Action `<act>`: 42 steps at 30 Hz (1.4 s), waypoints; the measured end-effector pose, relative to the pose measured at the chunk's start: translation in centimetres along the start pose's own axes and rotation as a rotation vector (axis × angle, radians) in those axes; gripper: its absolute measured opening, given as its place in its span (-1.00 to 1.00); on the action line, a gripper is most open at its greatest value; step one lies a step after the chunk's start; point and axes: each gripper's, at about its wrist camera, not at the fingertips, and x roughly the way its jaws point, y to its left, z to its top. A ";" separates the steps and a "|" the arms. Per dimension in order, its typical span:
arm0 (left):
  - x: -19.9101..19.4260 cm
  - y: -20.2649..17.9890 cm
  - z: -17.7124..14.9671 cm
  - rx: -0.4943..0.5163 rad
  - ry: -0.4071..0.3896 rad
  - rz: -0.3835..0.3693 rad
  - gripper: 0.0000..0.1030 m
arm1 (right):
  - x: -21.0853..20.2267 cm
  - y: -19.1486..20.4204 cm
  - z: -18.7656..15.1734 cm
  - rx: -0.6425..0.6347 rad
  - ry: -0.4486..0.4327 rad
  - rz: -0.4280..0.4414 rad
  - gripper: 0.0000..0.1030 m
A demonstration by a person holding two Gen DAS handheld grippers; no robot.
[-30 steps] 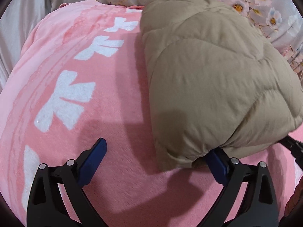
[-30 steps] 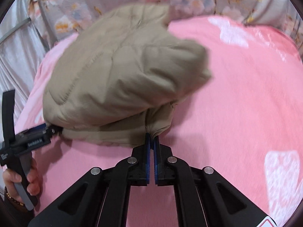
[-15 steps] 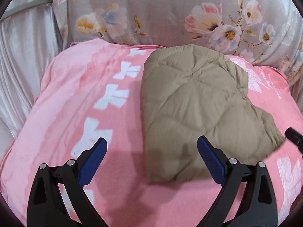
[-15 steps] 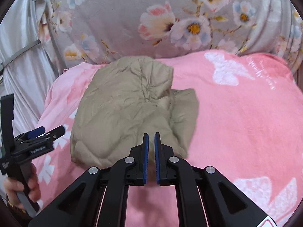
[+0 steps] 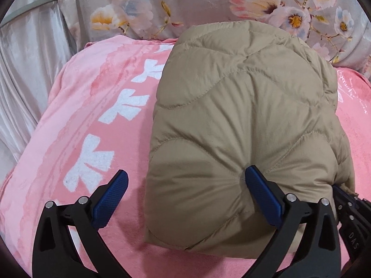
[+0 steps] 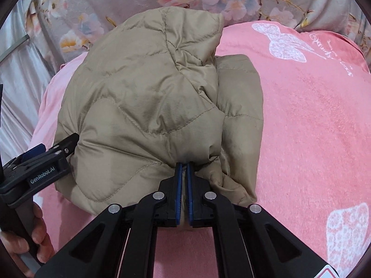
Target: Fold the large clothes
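Since half a second ago the jacket [image 5: 243, 120] fills much more of both views, and my right gripper [image 6: 183, 169] now has its blue pads buried in the near edge where before they hung clear of the cloth.

I see the jacket as a tan quilted puffer, stitched in wavy scallop lines, folded into a plump bundle. It lies on the pink blanket [image 5: 76, 120], toward the blanket's far end, with its far edge reaching the grey floral fabric [image 5: 197, 2] behind. From the right wrist view a second, flatter layer sticks out on the right side of the bundle, lower than the puffed top, and the cloth gathers into tight creases where my right gripper meets it.

My right gripper is pressed nearly together, pinching a thin fold of the jacket's near hem; a sliver of tan shows between the pads.

My left gripper [image 5: 185, 185] is spread wide. Its right finger [image 5: 262, 192] dents the near face of the jacket, puckering the cloth around the tip, while its left finger [image 5: 111, 199] stands over bare blanket, beside the jacket's left edge. It grips nothing.

White bow prints [image 5: 92, 159] run along the blanket to the left of the jacket. A hand [image 6: 30, 243] holds the left gripper's handle at the lower left of the right wrist view.
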 end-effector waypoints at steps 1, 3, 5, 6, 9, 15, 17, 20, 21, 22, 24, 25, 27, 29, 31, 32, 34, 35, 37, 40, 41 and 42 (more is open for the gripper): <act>-0.5 -0.2 -0.1 0.005 -0.005 0.016 0.91 | -0.9 0.1 -0.2 0.002 -0.014 -0.002 -0.83; -1.3 -0.4 -0.6 0.007 -0.012 0.034 0.91 | -2.1 0.2 -0.9 -0.011 -0.035 -0.006 -0.67; -2.5 -0.4 -1.3 0.000 -0.024 0.040 0.91 | -3.8 0.6 -1.9 -0.046 -0.074 -0.035 -0.40; -3.1 -0.3 -1.7 -0.006 -0.029 0.044 0.91 | -4.4 0.9 -2.4 -0.065 -0.090 -0.052 -0.21; -4.7 -0.3 -3.4 -0.033 -0.029 0.041 0.91 | -6.1 1.7 -4.8 -0.123 -0.132 -0.097 0.10; -6.8 -1.3 -7.0 -0.061 -0.054 0.046 0.91 | -7.4 1.7 -8.3 -0.137 -0.176 -0.122 0.23; -6.8 -2.1 -8.2 -0.041 -0.059 0.069 0.91 | -7.4 1.6 -9.5 -0.158 -0.205 -0.176 0.23; -6.6 -3.2 -10.1 -0.022 -0.050 0.079 0.91 | -7.3 1.6 -11.0 -0.174 -0.218 -0.206 0.23; -6.4 -3.4 -10.7 -0.023 -0.040 0.078 0.90 | -7.3 1.4 -11.3 -0.170 -0.218 -0.211 0.23; -6.3 -3.4 -11.3 -0.032 -0.033 0.081 0.90 | -7.3 1.3 -11.5 -0.162 -0.210 -0.205 0.23; -6.2 -3.6 -12.2 -0.043 -0.025 0.081 0.90 | -7.4 0.9 -11.7 -0.144 -0.210 -0.193 0.23; -6.1 -3.6 -12.6 -0.044 -0.019 0.077 0.90 | -7.4 0.8 -11.7 -0.140 -0.212 -0.192 0.23; -6.0 -3.9 -13.2 -0.032 -0.011 0.090 0.90 | -7.3 0.5 -11.7 -0.132 -0.206 -0.195 0.24; -6.3 -4.1 -13.3 -0.026 -0.032 0.109 0.90 | -7.1 0.4 -11.7 -0.124 -0.197 -0.193 0.24; -6.4 -4.1 -13.4 -0.028 -0.042 0.100 0.90 | -6.9 0.1 -11.7 -0.114 -0.186 -0.185 0.24; -6.4 -4.1 -13.5 -0.029 -0.045 0.091 0.90 | -6.7 -0.1 -11.6 -0.109 -0.178 -0.184 0.24; -6.4 -4.1 -13.5 -0.028 -0.050 0.085 0.90 | -6.5 -0.2 -11.7 -0.102 -0.168 -0.187 0.24; -6.4 -4.2 -13.5 -0.025 -0.051 0.088 0.90 | -6.4 -0.2 -11.7 -0.101 -0.166 -0.187 0.24; -6.4 -4.2 -13.4 -0.022 -0.052 0.093 0.90 | -6.4 -0.3 -11.8 -0.100 -0.165 -0.184 0.24; -6.3 -4.1 -13.4 -0.025 -0.053 0.083 0.90 | -6.3 -0.2 -11.8 -0.105 -0.164 -0.190 0.24; -6.3 -4.0 -13.4 -0.026 -0.054 0.082 0.89 | -6.3 -0.3 -11.8 -0.108 -0.165 -0.191 0.24; -6.3 -4.0 -13.4 -0.028 -0.056 0.082 0.88 | -6.3 -0.2 -11.8 -0.110 -0.166 -0.193 0.24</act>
